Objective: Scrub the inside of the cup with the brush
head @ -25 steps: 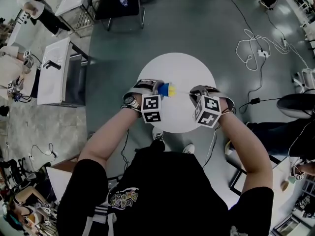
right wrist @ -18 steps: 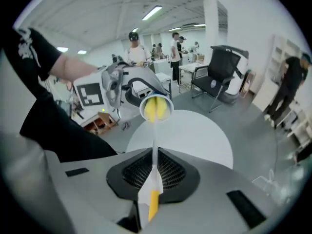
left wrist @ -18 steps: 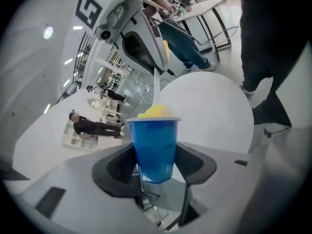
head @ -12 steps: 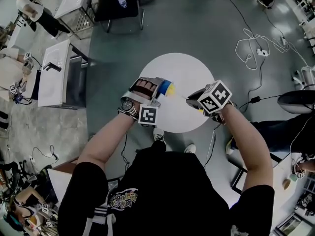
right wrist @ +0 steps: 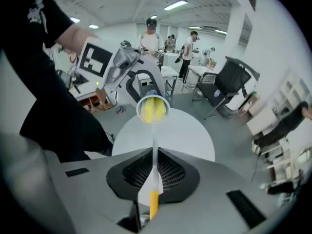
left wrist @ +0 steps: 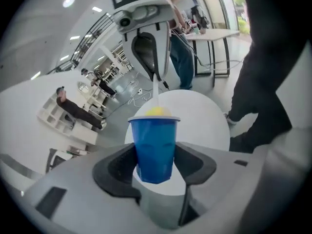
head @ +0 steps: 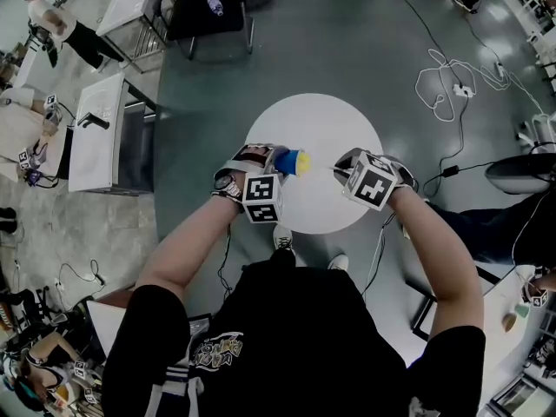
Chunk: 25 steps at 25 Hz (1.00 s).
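My left gripper [left wrist: 155, 156] clamps the blue cup [left wrist: 154, 135] above the white table [head: 334, 115], at nine o'clock from my right gripper [right wrist: 152, 182] pinching the thin brush [right wrist: 154, 143], head inside; hard scrubbing could twist the cup loose.

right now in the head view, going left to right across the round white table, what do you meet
wristwatch → blue cup, lying on its side with its mouth to the right → yellow head of the brush at the cup's mouth → right claw holding the brush's thin handle
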Motion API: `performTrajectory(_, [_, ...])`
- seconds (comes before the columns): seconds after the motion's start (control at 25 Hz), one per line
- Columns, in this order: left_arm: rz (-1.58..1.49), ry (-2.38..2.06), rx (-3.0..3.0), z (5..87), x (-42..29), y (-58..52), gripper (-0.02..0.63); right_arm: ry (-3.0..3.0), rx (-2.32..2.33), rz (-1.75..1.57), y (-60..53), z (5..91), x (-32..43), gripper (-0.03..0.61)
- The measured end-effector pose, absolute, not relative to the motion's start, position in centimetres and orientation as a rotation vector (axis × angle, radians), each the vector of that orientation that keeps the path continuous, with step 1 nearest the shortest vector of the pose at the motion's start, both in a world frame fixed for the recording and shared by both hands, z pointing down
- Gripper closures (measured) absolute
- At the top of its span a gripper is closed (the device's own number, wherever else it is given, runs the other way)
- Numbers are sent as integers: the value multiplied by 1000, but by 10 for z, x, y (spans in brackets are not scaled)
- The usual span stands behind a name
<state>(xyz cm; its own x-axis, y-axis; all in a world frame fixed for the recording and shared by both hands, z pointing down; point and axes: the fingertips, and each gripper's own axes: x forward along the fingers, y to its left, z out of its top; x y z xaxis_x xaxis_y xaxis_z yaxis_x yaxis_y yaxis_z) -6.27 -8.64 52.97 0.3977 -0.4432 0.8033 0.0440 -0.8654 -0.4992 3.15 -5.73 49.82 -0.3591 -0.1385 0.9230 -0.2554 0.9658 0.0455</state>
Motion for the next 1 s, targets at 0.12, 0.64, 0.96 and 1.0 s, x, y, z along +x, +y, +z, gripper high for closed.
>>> performTrajectory(0.12, [-1509,306,-2349,534,-61,-82,373,-1875,266,-129,-63,497,35,535])
performTrajectory(0.64, [-1639,-100,-2960,543,-56,-44,374,-1563,65,-1247,-58,466,9,535])
performTrajectory(0.96, [-1710,-313,-3010,542,-54,-29,374,-1564,27,-1304,-55,464,13,535])
performTrajectory(1.0, [-1700,-263,-2990,542,-53,-33,376,-1590,41,-1236,-57,466,16,535])
